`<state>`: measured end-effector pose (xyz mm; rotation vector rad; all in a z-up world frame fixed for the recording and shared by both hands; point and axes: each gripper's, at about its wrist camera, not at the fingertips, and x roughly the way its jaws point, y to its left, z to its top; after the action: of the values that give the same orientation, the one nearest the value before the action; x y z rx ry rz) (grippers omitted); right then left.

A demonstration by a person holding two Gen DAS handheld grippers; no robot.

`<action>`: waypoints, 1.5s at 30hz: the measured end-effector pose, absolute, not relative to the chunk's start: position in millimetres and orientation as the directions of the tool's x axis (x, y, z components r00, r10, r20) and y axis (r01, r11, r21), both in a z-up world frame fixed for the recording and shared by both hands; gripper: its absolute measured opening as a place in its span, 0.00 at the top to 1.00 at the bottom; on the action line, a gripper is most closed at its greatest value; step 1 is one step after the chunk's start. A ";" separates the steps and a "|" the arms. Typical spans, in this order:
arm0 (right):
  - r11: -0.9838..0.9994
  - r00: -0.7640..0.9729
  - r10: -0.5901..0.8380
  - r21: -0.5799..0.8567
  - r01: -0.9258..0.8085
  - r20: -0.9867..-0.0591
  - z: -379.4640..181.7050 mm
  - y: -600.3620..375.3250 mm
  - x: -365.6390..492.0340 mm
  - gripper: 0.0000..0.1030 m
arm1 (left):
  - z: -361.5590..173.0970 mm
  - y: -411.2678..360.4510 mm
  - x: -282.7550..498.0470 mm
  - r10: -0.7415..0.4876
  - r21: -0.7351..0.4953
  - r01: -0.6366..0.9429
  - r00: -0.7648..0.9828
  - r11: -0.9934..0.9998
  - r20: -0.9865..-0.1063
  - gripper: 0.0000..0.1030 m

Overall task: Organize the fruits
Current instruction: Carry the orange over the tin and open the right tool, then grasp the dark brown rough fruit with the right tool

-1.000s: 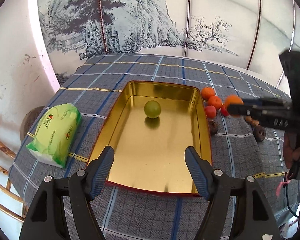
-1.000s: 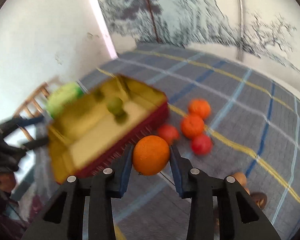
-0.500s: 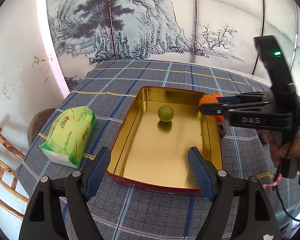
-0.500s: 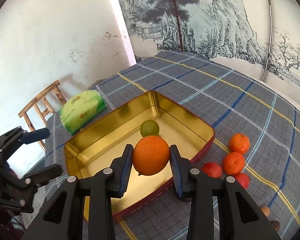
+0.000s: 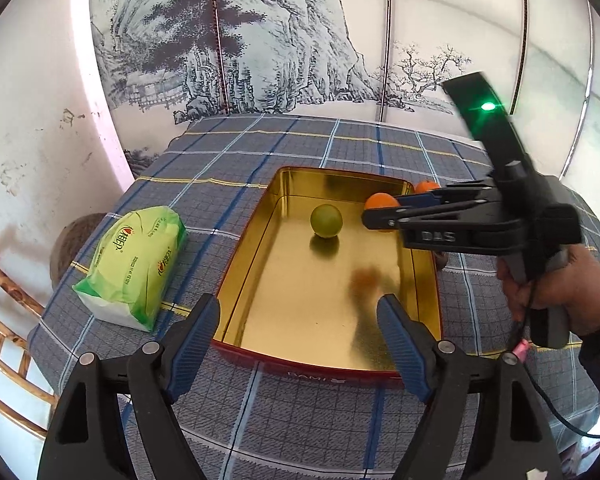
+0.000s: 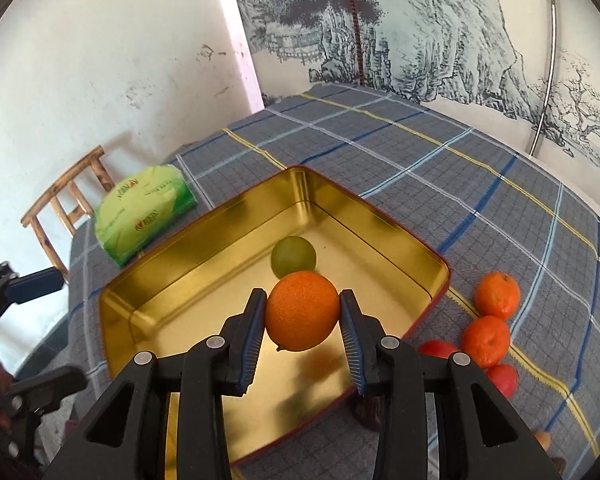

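Observation:
A gold tin tray [image 5: 256, 240] [image 6: 388, 224] with a red outer wall sits on the plaid tablecloth. A green fruit [image 5: 326, 221] [image 6: 293, 257] lies inside it. My right gripper [image 6: 303, 322] is shut on an orange [image 6: 302, 317] and holds it above the tray's inside; it also shows in the left wrist view [image 5: 380, 212]. My left gripper [image 5: 298, 342] is open and empty, at the tray's near edge. Two oranges [image 6: 497, 289] [image 6: 486, 339] and red fruits [image 6: 500, 380] lie on the cloth beside the tray.
A green tissue pack [image 5: 134, 266] [image 6: 144, 212] lies on the cloth on the tray's other side. A wooden chair [image 6: 66, 204] stands past the table edge. A dark brown fruit [image 6: 367, 412] sits by the tray wall. A painted screen stands behind the table.
My right gripper has carried the orange from beside the loose fruits to over the tray's inside. My left gripper has stayed open and drawn back a little.

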<state>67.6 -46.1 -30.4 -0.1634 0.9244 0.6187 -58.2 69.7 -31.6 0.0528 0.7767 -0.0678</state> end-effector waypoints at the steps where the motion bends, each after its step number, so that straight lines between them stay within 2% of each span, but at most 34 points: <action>1: 0.822 0.451 0.413 0.111 -0.558 -0.792 -32.7 -44.2 70.7 0.63 | -31.5 69.5 -58.5 -0.041 0.024 0.081 0.712 0.996 -0.701 0.25; 5: 0.843 0.481 0.398 0.105 -0.528 -0.781 -31.9 -46.3 79.1 0.62 | -32.1 68.4 -58.7 -0.044 0.020 0.081 0.707 0.996 -0.706 0.24; 9: 0.842 0.539 0.486 0.205 -0.498 -0.688 -7.8 -72.1 74.8 0.56 | -33.2 66.5 -57.5 -0.043 0.023 0.084 0.703 0.996 -0.710 0.24; 15: 0.837 0.604 0.524 0.234 -0.494 -0.601 27.8 -115.9 40.1 0.52 | -32.2 61.4 -56.9 -0.052 0.021 0.094 0.707 0.995 -0.705 0.22; 17: 0.837 0.601 0.518 0.215 -0.504 -0.609 28.2 -126.9 22.0 0.48 | -32.2 58.6 -57.3 -0.056 0.022 0.100 0.707 0.995 -0.705 0.21; 22: 0.834 0.569 0.475 0.139 -0.533 -0.671 6.7 -132.7 -9.1 0.48 | -31.5 50.6 -60.6 -0.063 0.027 0.116 0.707 0.993 -0.704 0.21; 25: 0.833 0.536 0.466 0.144 -0.535 -0.704 -12.4 -133.4 -14.5 0.48 | -29.4 46.0 -63.7 -0.069 0.031 0.126 0.710 0.991 -0.700 0.19; 30: 0.841 0.497 0.460 0.182 -0.510 -0.736 -35.5 -132.6 -3.3 0.48 | -25.4 44.2 -67.5 -0.070 0.040 0.135 0.722 0.990 -0.688 0.16; 37: 0.867 0.477 0.394 0.145 -0.476 -0.786 -58.1 -127.1 20.7 0.48 | -26.6 43.7 -65.3 -0.082 0.027 0.140 0.717 0.990 -0.693 0.15; 45: 0.867 0.456 0.393 0.157 -0.473 -0.799 -70.1 -119.7 40.6 0.48 | -27.9 38.1 -62.7 -0.075 0.045 0.146 0.719 0.988 -0.691 0.14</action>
<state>40.6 -119.7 -70.1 -0.0924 0.9590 0.5351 -62.7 38.1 -27.9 0.0989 0.7589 -0.1223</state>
